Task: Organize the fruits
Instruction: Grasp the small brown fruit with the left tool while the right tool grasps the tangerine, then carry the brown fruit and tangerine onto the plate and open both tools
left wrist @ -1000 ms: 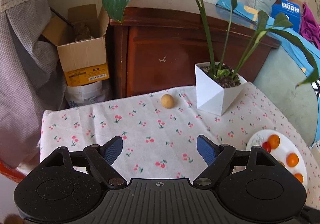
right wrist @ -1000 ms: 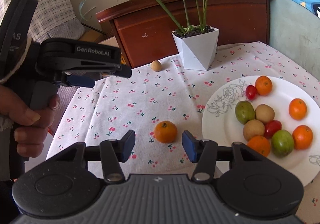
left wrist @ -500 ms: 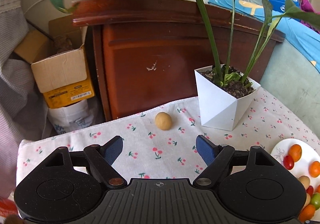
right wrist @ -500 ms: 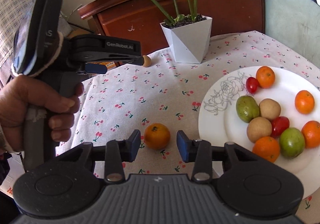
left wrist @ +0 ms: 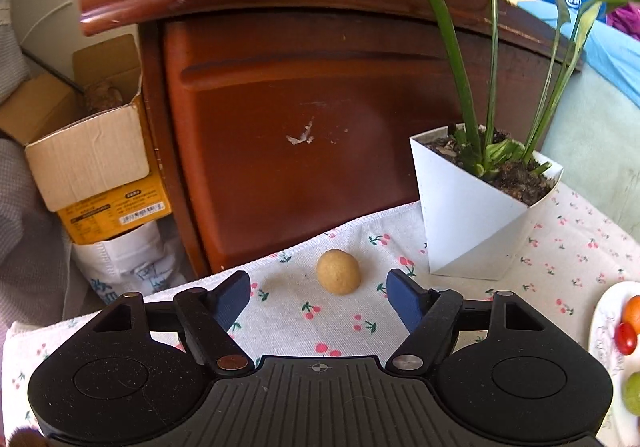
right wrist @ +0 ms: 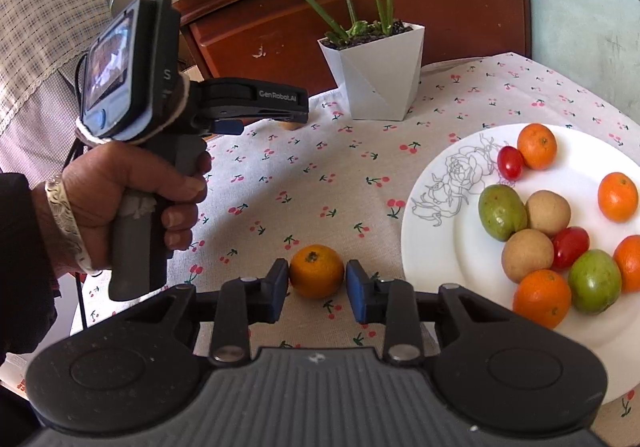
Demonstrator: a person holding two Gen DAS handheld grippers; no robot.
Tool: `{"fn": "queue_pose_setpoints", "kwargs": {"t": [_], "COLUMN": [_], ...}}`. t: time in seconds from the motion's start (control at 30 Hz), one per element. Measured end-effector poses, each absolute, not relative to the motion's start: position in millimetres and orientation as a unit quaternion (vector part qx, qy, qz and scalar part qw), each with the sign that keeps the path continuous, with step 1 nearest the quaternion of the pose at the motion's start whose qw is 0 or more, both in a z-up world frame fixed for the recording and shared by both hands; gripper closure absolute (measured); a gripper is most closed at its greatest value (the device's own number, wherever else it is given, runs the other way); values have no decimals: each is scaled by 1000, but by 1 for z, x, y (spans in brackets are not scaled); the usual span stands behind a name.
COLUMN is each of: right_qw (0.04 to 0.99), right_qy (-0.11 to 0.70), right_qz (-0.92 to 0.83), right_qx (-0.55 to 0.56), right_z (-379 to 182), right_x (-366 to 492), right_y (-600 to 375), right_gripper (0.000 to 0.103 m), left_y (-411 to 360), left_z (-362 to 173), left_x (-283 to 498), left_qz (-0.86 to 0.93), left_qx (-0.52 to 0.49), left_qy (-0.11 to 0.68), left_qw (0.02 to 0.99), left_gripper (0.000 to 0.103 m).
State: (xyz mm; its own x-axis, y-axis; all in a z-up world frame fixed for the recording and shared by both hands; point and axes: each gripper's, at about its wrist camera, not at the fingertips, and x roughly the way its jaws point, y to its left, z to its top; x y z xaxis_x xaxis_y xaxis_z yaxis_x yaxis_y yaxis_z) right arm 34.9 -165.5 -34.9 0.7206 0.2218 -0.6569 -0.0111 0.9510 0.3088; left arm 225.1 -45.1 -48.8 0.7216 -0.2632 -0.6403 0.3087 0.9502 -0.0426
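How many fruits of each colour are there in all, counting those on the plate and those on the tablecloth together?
Orange fruits: 5
Tan fruits: 3
Green fruits: 2
Red fruits: 2
Total: 12

Cherry-print tablecloth [right wrist: 320, 167], white plate [right wrist: 440, 247]

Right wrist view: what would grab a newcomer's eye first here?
The white plate at right, heaped with orange, green, tan and red fruit. Next, the lone orange on the cherry-print cloth between the right claw's fingers. Far back, the left claw faces a tan fruit.
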Motion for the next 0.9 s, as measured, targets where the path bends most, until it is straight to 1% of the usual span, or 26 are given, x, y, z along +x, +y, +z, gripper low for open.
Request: {"fn": "queue_pose_setpoints", "kwargs": {"t": [0.07,0.27,0.33,0.37,0.4,0.43,0.5,0.57,0.67,0.9], "right_qw": [916,917,917,917,918,918,918,918,919,919], "right_qy": [368,367,366,366,366,366,365,364,363,360], "right_qz": [63,63,63,63,63,63,64,63,63,54], "right_qx": [143,141,142,142,142,141,140,141,138,151], "right_z": [-35,-34,-34,-34,-34,-34,-34,-34,-34,-32], "right_x": [36,36,36,36,36,36,36,36,36,35], "right_y": [-165,-165,-165,-165,-165,-165,-165,-165,-165,-171], "right_gripper": [72,72,72,72,72,72,73,73,73,73], "left_y": [-47,-51,-51,-52,-51,-51,-51,-50,-47,-47], "left_z": [-51,-57,-59,-60,-61,-61,-62,-62,-63,-55], "left_x": [229,235,237,238,238,239,239,240,240,230], "left_qz": [-159,-163,-164,-163,-161,-160,-162,-162,-164,-167], "left_qx": [32,33,36,35,33,31,35,34,34,29], "left_qy": [343,341,340,342,341,339,336,335,333,340], "left_qw": [925,925,925,925,926,927,927,928,928,925], "left_gripper": [36,36,43,50,53,54,61,64,79,79]}}
